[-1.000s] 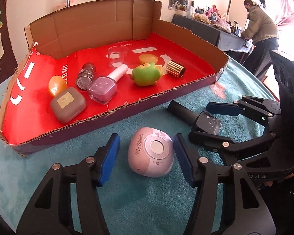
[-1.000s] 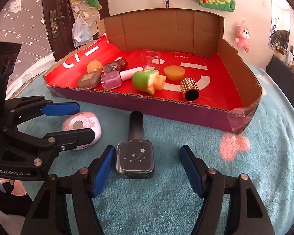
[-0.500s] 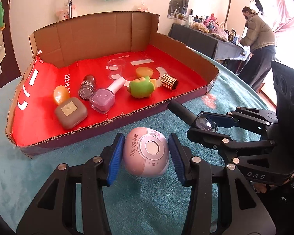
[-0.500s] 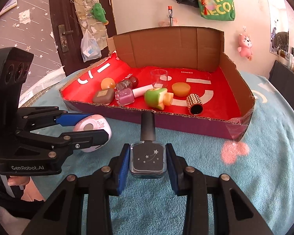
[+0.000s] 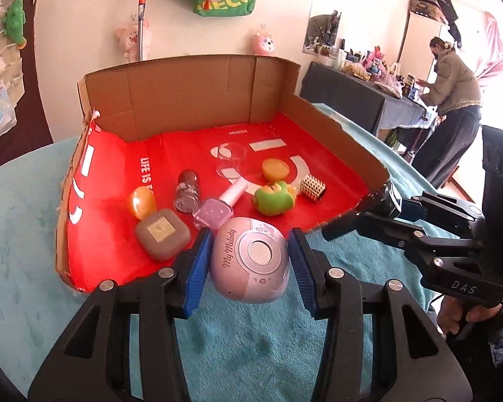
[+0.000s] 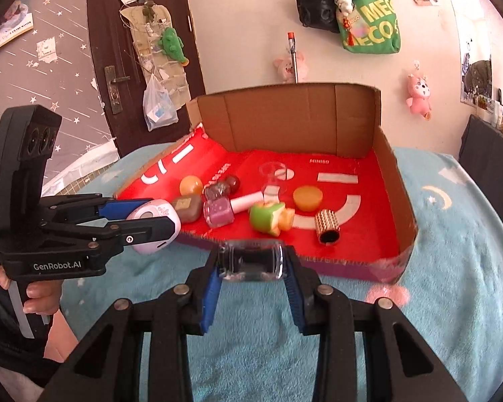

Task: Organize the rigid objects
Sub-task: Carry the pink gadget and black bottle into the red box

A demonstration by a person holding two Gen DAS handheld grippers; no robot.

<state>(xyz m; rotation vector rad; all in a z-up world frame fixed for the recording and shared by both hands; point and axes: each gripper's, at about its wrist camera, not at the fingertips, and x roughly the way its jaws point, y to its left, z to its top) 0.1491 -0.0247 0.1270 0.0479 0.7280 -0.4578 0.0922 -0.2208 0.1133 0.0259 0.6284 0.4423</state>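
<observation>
left tool (image 5: 249,261) gripping pink case (image 5: 251,261), right tool (image 6: 251,263) gripping dark bottle (image 6: 249,260)

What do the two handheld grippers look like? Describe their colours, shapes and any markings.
Both are black, with angular linkage arms joined by silver rivets and flat blue pads on the fingers. The left gripper carries white "GenRobot.AI" lettering and a tall black block with round lenses. The right gripper shows "DAS" in white. A dark sleeve shows at each handle.
</observation>
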